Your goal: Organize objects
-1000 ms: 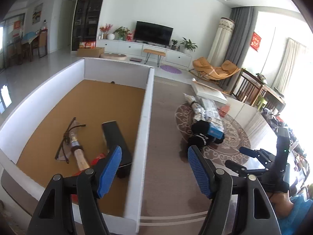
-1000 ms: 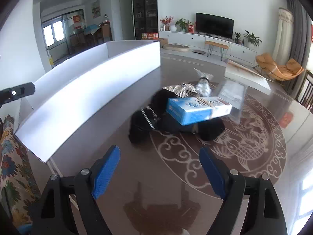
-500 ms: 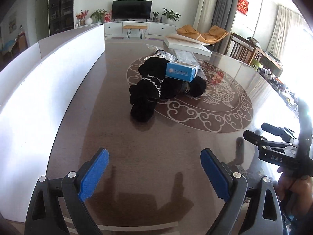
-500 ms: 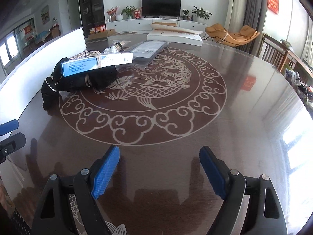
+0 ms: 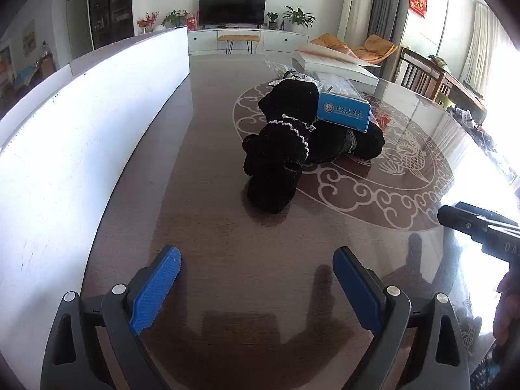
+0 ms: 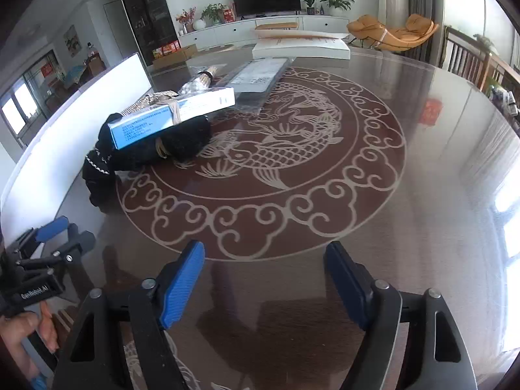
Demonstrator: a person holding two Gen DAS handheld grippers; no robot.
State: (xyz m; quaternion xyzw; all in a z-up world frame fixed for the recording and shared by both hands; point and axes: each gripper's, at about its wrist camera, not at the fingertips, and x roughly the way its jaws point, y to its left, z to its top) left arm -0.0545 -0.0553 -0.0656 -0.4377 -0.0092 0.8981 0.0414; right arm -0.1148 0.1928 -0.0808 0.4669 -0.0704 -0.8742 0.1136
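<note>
A pile of black knitted cloth (image 5: 286, 149) lies on the dark round table (image 5: 211, 243), with a blue and white box (image 5: 344, 112) resting on top of it. The same cloth (image 6: 156, 152) and box (image 6: 172, 117) show at the left in the right wrist view. Behind them lie a foil-wrapped bundle (image 6: 198, 83) and a clear flat packet (image 6: 256, 76). My left gripper (image 5: 256, 287) is open and empty, low over the table in front of the cloth. My right gripper (image 6: 263, 282) is open and empty over the table's patterned middle.
A large white-walled box (image 5: 81, 123) stands along the table's left side. A flat white carton (image 6: 300, 48) lies at the table's far edge. Wooden chairs (image 5: 422, 78) stand to the right. The right gripper's tip (image 5: 471, 224) shows at the left view's right edge.
The left gripper swung from over the white box's inside to low over the table, closer to the black cloth. The right gripper turned right and away from the pile.
</note>
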